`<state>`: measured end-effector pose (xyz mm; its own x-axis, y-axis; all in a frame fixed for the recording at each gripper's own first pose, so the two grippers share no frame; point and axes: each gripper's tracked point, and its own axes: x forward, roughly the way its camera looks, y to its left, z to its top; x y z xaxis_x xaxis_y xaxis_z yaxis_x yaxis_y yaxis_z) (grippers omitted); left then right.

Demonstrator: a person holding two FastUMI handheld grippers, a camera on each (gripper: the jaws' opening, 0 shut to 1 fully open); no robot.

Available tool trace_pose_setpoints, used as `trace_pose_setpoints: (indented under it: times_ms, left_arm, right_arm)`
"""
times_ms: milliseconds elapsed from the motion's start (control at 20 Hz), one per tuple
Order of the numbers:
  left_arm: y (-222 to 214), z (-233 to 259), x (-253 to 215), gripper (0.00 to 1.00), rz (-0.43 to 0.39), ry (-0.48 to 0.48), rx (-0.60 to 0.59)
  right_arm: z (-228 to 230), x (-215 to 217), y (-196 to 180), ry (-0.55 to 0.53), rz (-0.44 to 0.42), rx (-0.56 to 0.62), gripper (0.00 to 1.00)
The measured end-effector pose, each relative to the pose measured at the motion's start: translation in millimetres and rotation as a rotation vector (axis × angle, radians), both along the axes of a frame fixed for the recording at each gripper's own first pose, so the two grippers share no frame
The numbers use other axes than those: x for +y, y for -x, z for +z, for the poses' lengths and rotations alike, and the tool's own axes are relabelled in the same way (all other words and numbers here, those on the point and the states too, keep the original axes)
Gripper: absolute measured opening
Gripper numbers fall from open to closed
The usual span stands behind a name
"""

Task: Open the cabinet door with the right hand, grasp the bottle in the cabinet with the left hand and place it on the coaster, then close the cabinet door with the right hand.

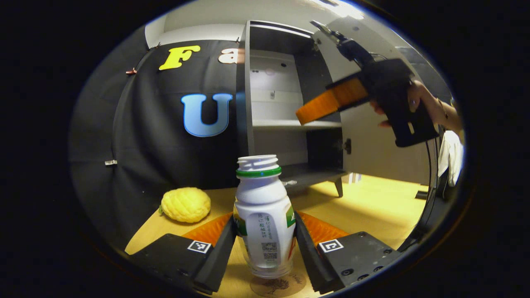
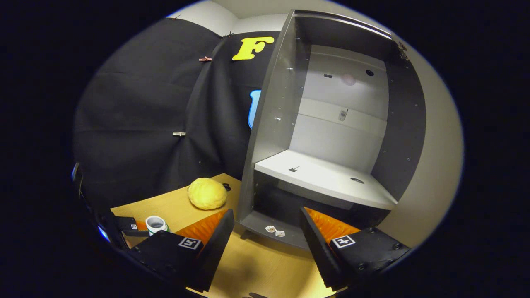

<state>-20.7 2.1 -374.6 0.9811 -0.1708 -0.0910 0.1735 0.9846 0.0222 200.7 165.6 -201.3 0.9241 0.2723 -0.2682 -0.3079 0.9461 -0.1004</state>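
status: the grey cabinet (image 2: 331, 136) is open, its pale door (image 1: 372, 140) swung out to the side, and its shelves are bare of any bottle. so the opening step looks done.

the white plastic bottle with a green neck ring and no cap (image 1: 264, 219) is out of the cabinet, upright, held by the left gripper (image 1: 265, 244). the jaws press on both sides of its body, clamped. its base sits on or just above the round brown coaster with a tree print (image 1: 278, 284) on the light wood tabletop (image 1: 372, 207); i cannot tell whether it actually touches. in the right gripper view the bottle's open mouth (image 2: 156, 224) shows low at the left edge.

the right gripper (image 2: 267, 244) has its jaws wide apart, holding nothing, and faces the cabinet opening from just in front. in the left gripper view it (image 1: 319, 108) is raised near the door, with a hand (image 1: 418, 103) holding it.

a yellow bumpy bun-like object (image 1: 185, 204) lies on the tabletop beside the cabinet; not part of the task.

left to do, by my read: let go of the bottle on the coaster, then shut the door with the right gripper.
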Motion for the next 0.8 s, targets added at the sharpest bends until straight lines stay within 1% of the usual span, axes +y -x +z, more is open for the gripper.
trace_pose_setpoints:
  times_ms: [150,300,450,550,600,700,750,800]
  left_arm:
    - [6,-24,-11,0.79,-0.035,0.008,0.027]
    - [15,-28,-11,0.80,-0.033,0.031,0.038]
    - [25,-28,-8,0.80,-0.033,0.042,0.030]
    - [29,-27,-13,0.80,-0.060,0.019,-0.001]
    - [33,-26,-16,0.81,-0.078,-0.013,-0.026]
    - [32,-36,-14,0.83,-0.076,-0.068,-0.021]
    - [31,-42,-12,0.88,-0.067,-0.080,-0.010]
    - [32,-45,-13,0.91,-0.067,-0.074,0.000]
  right_arm:
    - [-20,3,-7,0.044,-0.008,0.024,0.98]
    - [-24,13,-8,0.027,0.017,0.046,0.98]
    - [-28,14,-9,0.015,0.021,0.062,0.98]
    - [-32,17,-6,0.011,0.032,0.079,0.98]
    - [-33,18,-5,0.013,0.040,0.084,0.98]
    - [-37,17,-3,0.032,0.049,0.090,0.98]
    - [-39,16,-1,0.043,0.052,0.092,0.98]
    - [-40,16,1,0.053,0.055,0.093,0.98]
